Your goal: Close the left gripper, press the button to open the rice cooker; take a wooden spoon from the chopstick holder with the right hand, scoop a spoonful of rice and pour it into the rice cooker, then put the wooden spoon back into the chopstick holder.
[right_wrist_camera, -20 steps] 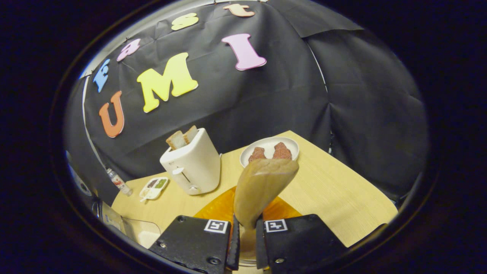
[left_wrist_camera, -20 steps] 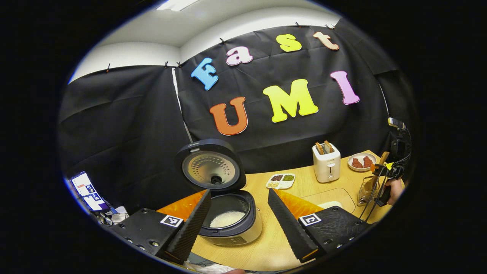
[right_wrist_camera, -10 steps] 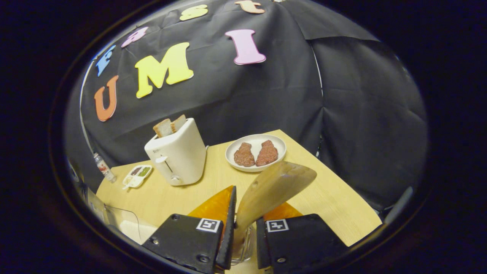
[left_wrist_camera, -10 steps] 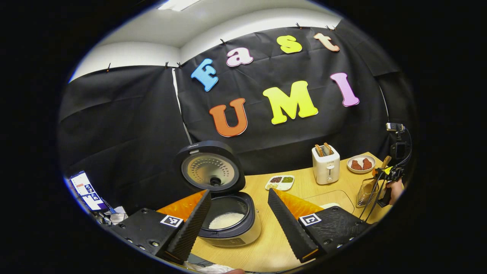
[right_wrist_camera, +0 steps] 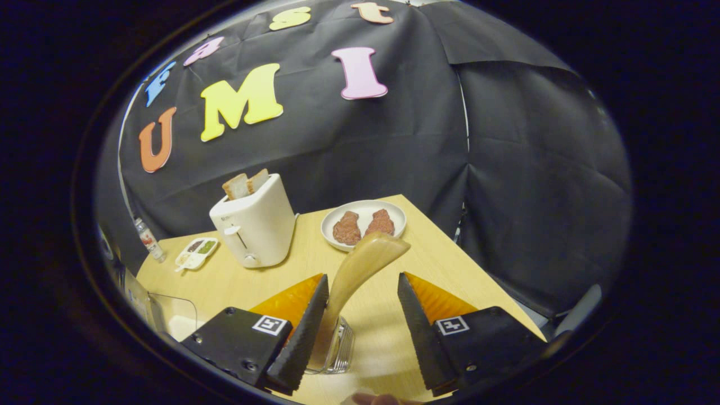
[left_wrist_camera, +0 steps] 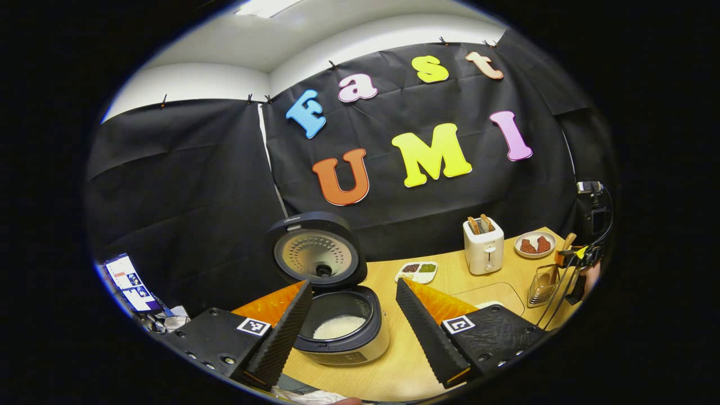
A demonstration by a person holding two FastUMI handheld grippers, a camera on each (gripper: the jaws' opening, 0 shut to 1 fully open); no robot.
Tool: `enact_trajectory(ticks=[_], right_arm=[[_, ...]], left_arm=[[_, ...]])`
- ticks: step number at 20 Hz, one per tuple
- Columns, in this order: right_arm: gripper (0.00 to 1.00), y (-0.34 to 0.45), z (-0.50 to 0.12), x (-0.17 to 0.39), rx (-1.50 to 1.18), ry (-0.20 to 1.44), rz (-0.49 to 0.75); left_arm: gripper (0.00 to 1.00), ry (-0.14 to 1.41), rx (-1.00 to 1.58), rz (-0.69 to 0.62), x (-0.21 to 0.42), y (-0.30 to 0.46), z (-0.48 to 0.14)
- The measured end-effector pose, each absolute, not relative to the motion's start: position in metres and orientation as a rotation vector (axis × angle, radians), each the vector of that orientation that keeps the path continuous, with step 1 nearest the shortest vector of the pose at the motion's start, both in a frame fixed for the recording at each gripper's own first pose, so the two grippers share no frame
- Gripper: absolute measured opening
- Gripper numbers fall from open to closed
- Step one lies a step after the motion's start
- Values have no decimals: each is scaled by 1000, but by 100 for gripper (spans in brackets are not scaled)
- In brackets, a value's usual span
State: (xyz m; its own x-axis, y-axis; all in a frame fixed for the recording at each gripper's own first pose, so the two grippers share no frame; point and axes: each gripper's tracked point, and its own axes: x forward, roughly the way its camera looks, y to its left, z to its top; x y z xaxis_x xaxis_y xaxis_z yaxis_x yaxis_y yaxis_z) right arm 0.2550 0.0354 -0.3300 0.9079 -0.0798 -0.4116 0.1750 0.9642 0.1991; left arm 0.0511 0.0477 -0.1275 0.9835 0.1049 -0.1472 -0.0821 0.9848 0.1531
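Observation:
The rice cooker (left_wrist_camera: pixel 343 337) stands with its lid (left_wrist_camera: pixel 316 252) up and white rice in the pot. My left gripper (left_wrist_camera: pixel 354 332) hangs open just in front of it, gripping nothing. The wooden spoon (right_wrist_camera: pixel 360 264) stands bowl-up in the chopstick holder (right_wrist_camera: pixel 334 351), leaning close by the left finger of my right gripper (right_wrist_camera: pixel 360 337). That gripper is open, its fingers apart on either side of the spoon. In the left gripper view the holder (left_wrist_camera: pixel 541 284), the spoon (left_wrist_camera: pixel 567 243) and the right gripper (left_wrist_camera: pixel 579 260) sit at the table's far right.
A white toaster (right_wrist_camera: pixel 253 228) with bread stands behind the holder, beside a plate (right_wrist_camera: pixel 394 209) with two pieces of meat. A small divided dish (right_wrist_camera: pixel 196 254) and a bottle (right_wrist_camera: pixel 147 239) are farther left. A clear container (right_wrist_camera: pixel 169 315) sits at the left edge.
My right gripper has opened and let go of the wooden spoon, which now stands in the chopstick holder. The left gripper has drawn back slightly from the cooker.

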Motion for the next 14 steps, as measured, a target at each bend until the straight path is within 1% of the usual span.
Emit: enact_trajectory(ticks=[3, 6, 8, 9, 10, 11, 13, 14], right_arm=[[81, 37, -293, 231, 214, 358, -101], [80, 42, -227, 194, 168, 251, -79], [86, 59, -186, 164, 108, 172, -15], [84, 65, -169, 152, 52, 144, 5], [91, 72, -151, 138, -9, 100, 38], [95, 80, -137, 126, -68, 82, 60], [100, 101, -117, 96, -139, 46, 95], [100, 109, -109, 80, -164, 38, 98]], left_arm=[[96, 142, 141, 103, 50, 53, -125], [96, 122, 127, 114, 56, 61, -118], [95, 105, 112, 118, 62, 65, -111], [96, 94, 115, 123, 66, 69, -106], [95, 84, 120, 129, 70, 73, -101], [95, 70, 122, 134, 76, 76, -95], [95, 48, 115, 138, 89, 84, -81], [95, 36, 109, 139, 98, 89, -72]])
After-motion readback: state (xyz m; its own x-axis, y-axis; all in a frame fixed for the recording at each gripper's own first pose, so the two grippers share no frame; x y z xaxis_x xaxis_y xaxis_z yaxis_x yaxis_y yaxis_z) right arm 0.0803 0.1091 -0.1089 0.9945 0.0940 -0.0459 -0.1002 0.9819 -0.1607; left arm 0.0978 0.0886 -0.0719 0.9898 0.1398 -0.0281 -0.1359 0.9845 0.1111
